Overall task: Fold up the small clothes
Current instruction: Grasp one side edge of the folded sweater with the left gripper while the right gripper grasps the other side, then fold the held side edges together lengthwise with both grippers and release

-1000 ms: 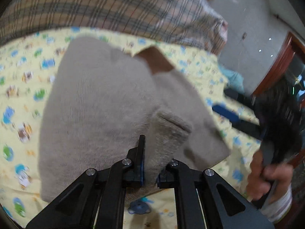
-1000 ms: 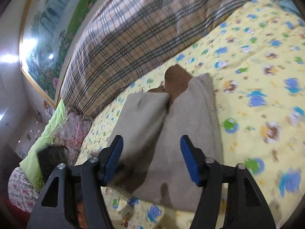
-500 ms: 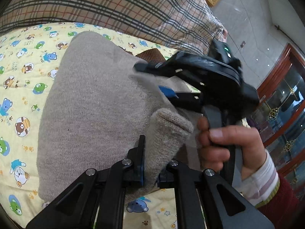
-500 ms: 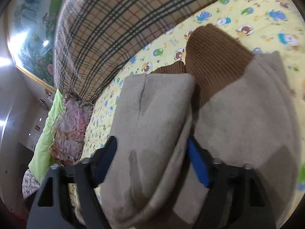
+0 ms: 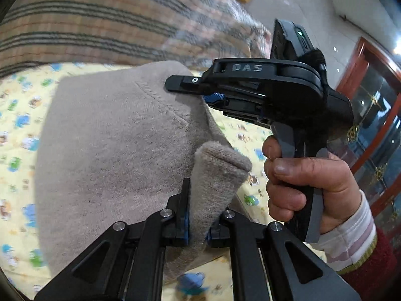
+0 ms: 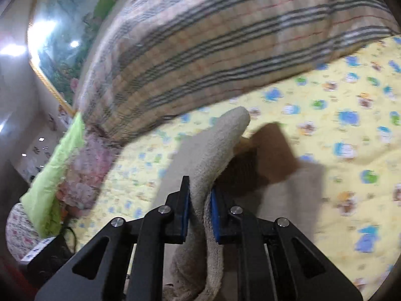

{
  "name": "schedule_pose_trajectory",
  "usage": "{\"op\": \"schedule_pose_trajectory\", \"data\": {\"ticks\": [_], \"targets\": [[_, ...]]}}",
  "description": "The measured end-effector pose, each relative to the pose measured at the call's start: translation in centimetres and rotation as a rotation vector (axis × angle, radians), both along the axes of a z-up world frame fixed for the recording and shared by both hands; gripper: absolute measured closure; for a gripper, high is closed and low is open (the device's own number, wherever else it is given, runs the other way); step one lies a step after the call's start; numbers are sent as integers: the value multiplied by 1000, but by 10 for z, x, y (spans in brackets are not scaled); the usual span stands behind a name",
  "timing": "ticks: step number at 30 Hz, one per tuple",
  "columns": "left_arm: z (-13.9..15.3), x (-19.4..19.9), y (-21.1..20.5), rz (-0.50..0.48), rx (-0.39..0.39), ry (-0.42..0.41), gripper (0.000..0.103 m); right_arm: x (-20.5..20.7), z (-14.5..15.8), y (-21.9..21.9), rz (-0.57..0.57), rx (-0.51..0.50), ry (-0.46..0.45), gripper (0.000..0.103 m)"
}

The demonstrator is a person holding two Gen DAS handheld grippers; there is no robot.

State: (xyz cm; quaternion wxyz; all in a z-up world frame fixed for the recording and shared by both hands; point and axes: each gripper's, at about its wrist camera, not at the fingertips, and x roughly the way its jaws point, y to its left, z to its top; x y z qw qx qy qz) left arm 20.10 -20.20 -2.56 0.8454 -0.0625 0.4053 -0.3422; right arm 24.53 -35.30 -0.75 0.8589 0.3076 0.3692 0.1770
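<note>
A beige knit sweater (image 5: 112, 150) with a brown part (image 6: 273, 150) lies on the yellow cartoon-print sheet (image 6: 351, 100). My left gripper (image 5: 198, 228) is shut on a thick fold of its near edge, which stands up between the pads. In the right wrist view, my right gripper (image 6: 199, 215) has its jaws closing, with a rolled beige fold (image 6: 220, 145) pinched between the blue pads and lifted off the sheet. The left wrist view shows the right gripper (image 5: 195, 94) at the sweater's far right edge, held by a hand (image 5: 300, 183).
A plaid quilt (image 6: 225, 37) is piled along the back of the bed. Green and floral pillows (image 6: 55, 163) lie at the left. A red wooden cabinet (image 5: 376, 100) stands beyond the bed's right side. The yellow sheet (image 5: 15, 125) surrounds the sweater.
The right gripper came in over the sweater, closed on a fold of its edge and raised it. The left gripper kept its grip and rose slightly.
</note>
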Motion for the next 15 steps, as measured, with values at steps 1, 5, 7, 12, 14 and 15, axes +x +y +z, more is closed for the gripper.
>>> {"op": "schedule_pose_trajectory", "data": {"ticks": [1,5,7,12,14,15], "targets": [[-5,2,-6,-6,6,14,95,0,-8,-5,-11,-24,22,87],[-28,-1,-27,-27,46,45,94,-7,-49,-27,-56,-43,117,87],[-33,-2,-30,-24,63,30,93,-9,-65,-35,-64,26,126,87],[-32,-9,-29,-56,86,11,77,-10,-72,-37,-75,32,139,77],[-30,-14,-22,-71,66,34,59,-12,-66,-35,-89,11,134,76],[-28,-19,-17,-74,56,44,56,-15,-62,-34,-96,0,128,75]]}}
